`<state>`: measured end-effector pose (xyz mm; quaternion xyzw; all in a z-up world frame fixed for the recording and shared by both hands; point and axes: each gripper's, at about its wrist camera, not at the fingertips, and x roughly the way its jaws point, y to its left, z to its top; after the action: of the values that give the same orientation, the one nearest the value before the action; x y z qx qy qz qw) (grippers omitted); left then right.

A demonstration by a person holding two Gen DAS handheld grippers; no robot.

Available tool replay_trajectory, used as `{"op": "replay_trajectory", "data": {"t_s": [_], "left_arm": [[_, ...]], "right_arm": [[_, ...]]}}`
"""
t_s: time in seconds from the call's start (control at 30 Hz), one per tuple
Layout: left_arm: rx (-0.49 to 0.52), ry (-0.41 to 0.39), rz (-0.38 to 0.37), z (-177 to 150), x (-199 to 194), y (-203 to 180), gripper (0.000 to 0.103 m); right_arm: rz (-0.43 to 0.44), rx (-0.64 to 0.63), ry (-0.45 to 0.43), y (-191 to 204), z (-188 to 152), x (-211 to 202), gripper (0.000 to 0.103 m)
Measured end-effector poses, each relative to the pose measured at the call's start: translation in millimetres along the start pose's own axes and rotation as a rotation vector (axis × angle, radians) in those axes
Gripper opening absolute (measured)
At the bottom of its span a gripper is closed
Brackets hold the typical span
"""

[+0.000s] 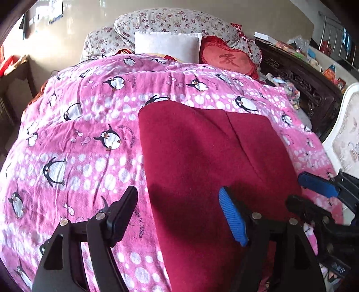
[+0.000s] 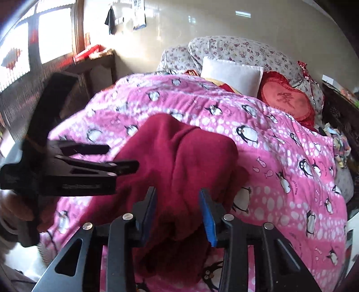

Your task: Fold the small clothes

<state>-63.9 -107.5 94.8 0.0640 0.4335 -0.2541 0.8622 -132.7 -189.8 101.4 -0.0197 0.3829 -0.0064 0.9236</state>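
A dark red fleece garment (image 1: 202, 157) lies spread on a pink penguin blanket (image 1: 78, 134) that covers the bed. My left gripper (image 1: 179, 213) stands open over the garment's near left edge, its pads apart and touching nothing. My right gripper (image 1: 296, 189) is at the garment's near right corner. In the right wrist view the red garment (image 2: 179, 146) bunches up between the blue pads of the right gripper (image 2: 177, 202), which is shut on the cloth. The left gripper (image 2: 122, 157) shows at the left, above the garment's edge, with a hand behind it.
A white pillow (image 1: 167, 45), a red heart cushion (image 1: 228, 59) and a floral pillow (image 1: 175, 21) lie at the bed's head. Dark carved wooden furniture (image 1: 303, 78) and a white chair (image 1: 345, 134) stand to the right. A window and a low shelf (image 2: 94, 56) are on the left.
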Motion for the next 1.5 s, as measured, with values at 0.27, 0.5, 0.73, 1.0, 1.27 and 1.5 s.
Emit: {"op": "replay_trajectory", "data": {"t_s": [0.27, 0.5, 0.73, 1.0, 1.27, 1.5], "left_arm": [[0.010, -0.010, 0.025, -3, 12, -3, 0.080], [0.033, -0.035, 0.068, -5, 10, -10, 0.080], [0.026, -0.043, 0.078, -8, 6, -11, 0.080], [0.003, -0.053, 0.085, -11, -4, -8, 0.080], [-0.050, -0.061, 0.061, -14, -15, 3, 0.085], [-0.084, -0.045, 0.046, -12, -11, 8, 0.086]], "right_arm": [[-0.024, 0.036, 0.059, -22, -19, 29, 0.039], [-0.024, 0.059, 0.051, -21, -23, 28, 0.040], [-0.042, 0.070, 0.049, -15, -22, 25, 0.043], [-0.015, 0.131, 0.006, -13, -19, 4, 0.047], [-0.035, 0.203, -0.049, -22, -7, -6, 0.069], [-0.048, 0.292, -0.023, -51, 15, 24, 0.071]]}}
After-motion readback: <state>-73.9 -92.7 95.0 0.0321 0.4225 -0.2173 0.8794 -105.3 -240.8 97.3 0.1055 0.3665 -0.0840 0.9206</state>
